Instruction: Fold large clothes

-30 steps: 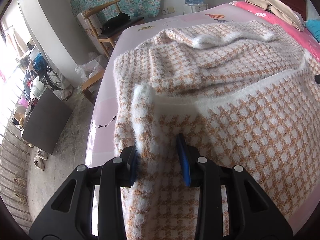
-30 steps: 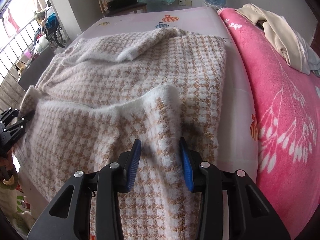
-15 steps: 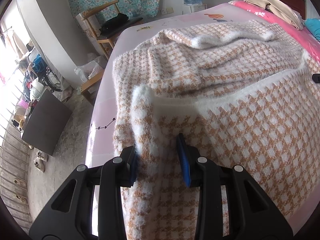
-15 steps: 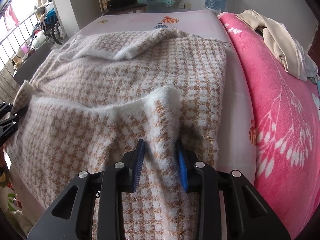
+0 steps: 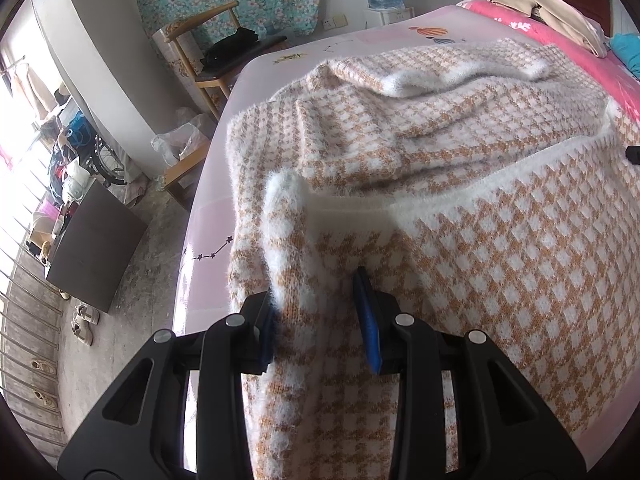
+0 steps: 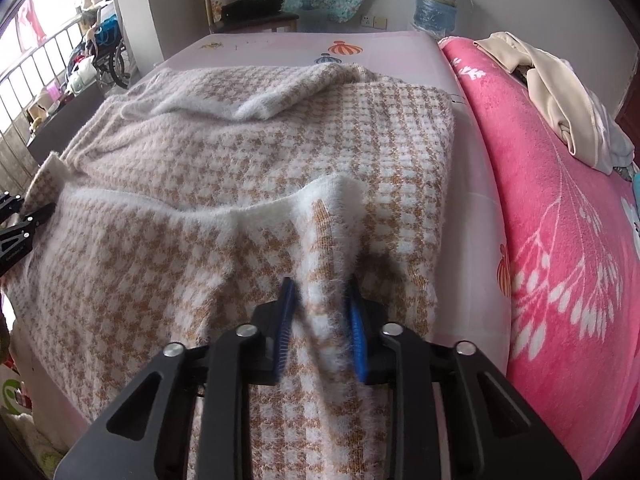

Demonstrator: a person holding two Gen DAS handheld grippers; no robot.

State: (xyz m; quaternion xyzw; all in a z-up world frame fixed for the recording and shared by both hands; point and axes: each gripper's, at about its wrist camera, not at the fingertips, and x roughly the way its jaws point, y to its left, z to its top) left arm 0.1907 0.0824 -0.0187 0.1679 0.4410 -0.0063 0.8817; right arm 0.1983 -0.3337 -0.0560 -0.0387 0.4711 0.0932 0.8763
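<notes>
My left gripper [image 5: 318, 300] and my right gripper [image 6: 320, 312] each straddle a raised ridge of the fuzzy orange-and-white houndstooth sweater [image 6: 248, 184], which lies spread on the pale pink bed sheet [image 6: 280, 46] beside a bright pink blanket [image 6: 560, 240]. The right jaws are closing, their blue pads pinching the ridge; the left jaws are closing too, fabric bunched between and against them.

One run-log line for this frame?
garment: houndstooth sweater on bed | left hand-held gripper: hem fold clamped | right hand-held gripper: closing on hem fold
</notes>
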